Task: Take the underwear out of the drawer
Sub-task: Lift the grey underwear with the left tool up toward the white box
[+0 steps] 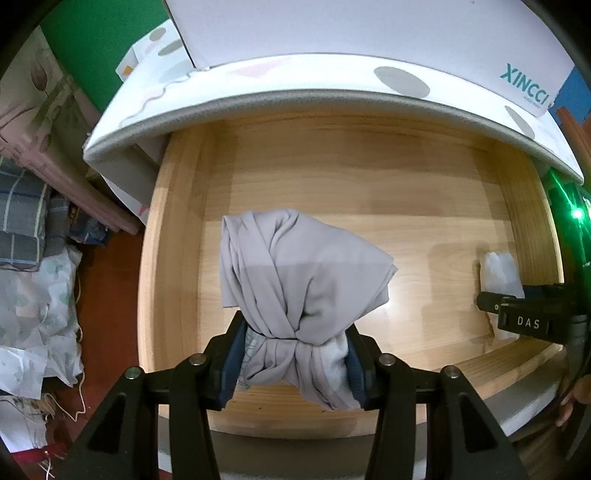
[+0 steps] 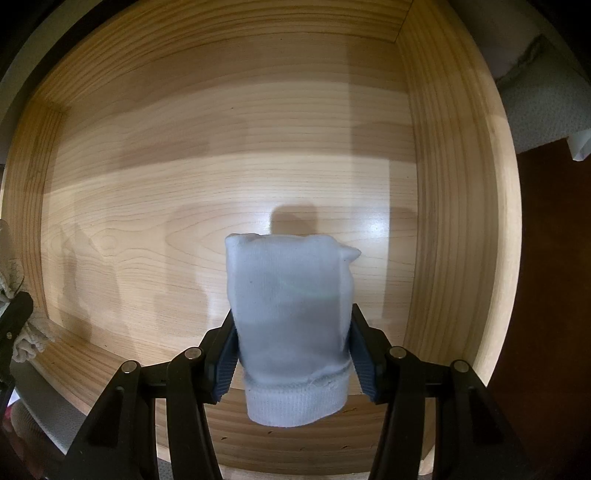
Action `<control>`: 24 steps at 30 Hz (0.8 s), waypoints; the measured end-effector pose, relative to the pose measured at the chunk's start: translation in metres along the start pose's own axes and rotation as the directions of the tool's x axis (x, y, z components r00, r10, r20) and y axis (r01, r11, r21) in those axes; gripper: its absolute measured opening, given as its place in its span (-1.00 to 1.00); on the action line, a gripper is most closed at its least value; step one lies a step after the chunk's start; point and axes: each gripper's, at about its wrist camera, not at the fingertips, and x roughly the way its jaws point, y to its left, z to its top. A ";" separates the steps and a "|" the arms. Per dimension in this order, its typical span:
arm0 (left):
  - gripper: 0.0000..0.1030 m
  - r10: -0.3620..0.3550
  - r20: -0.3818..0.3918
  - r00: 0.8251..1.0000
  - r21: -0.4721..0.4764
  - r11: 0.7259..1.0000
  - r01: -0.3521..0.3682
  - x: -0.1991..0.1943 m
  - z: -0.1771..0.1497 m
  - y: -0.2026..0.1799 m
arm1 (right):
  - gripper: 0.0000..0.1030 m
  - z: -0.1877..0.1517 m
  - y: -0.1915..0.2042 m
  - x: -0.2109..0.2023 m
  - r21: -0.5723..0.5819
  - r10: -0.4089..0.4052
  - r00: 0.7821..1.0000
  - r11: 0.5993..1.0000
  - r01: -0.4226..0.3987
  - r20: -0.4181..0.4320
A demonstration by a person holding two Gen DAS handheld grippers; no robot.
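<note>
1. Overhead, a white patterned mattress edge (image 1: 258,99) overhangs the rear of the wooden drawer (image 1: 177,229), and a white box (image 1: 369,33) sits on top of it.
2. Left of the drawer, crumpled floral bedding (image 1: 33,317) and a folded plaid cloth (image 1: 22,229) lie on the red-brown floor (image 1: 107,295). A green light (image 1: 576,213) glows at the drawer's right side.
3. Legible text: the box carries "XINCCI" in teal letters; the right gripper's body reads "DAS" in the left wrist view.
4. The left gripper (image 1: 295,365) points forward and down over the drawer, near its front edge. Its blue pads (image 1: 232,365) are clamped on a bunched grey underwear (image 1: 299,280), which is pinched at a narrow waist of fabric, with the bulk of the cloth rising forward of the fingers.
5. The underwear is held over the drawer floor (whether its lower folds touch the wood cannot be told).
6. The right gripper (image 2: 293,354) is also aimed into the drawer, toward its right front corner. Its pads (image 2: 225,365) press both sides of a pale blue sock (image 2: 291,314), ribbed cuff hanging nearest the camera.
7. In the left wrist view, the right gripper (image 1: 524,314) enters from the right edge, with the sock (image 1: 500,269) visible just beyond it.
8. The drawer floor (image 2: 221,147) shows bare wood grain crossed by shadows.
</note>
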 end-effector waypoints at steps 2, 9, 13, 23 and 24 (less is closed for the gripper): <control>-0.06 -0.001 0.013 1.000 0.001 1.000 0.001 0.003 -0.004 0.006 | -0.02 0.000 0.000 0.000 0.000 0.000 1.000 1.000 0.000 0.000; -0.06 0.014 0.066 0.998 0.010 1.000 -0.015 -0.007 -0.009 0.008 | -0.02 0.000 0.001 0.000 0.001 0.000 1.000 1.000 0.000 0.000; -0.06 0.022 0.102 0.995 0.022 0.999 -0.024 -0.016 -0.012 0.008 | -0.02 0.000 0.001 0.000 0.001 -0.001 1.000 1.000 0.001 0.000; -0.06 0.030 0.187 0.982 0.019 0.999 -0.034 -0.047 -0.020 0.018 | -0.02 0.000 0.001 0.000 0.002 -0.001 1.000 1.000 0.001 0.000; -0.06 0.031 0.196 0.980 0.016 0.999 -0.035 -0.051 -0.020 0.020 | -0.02 0.000 0.001 0.000 0.002 -0.001 1.000 1.000 0.001 0.000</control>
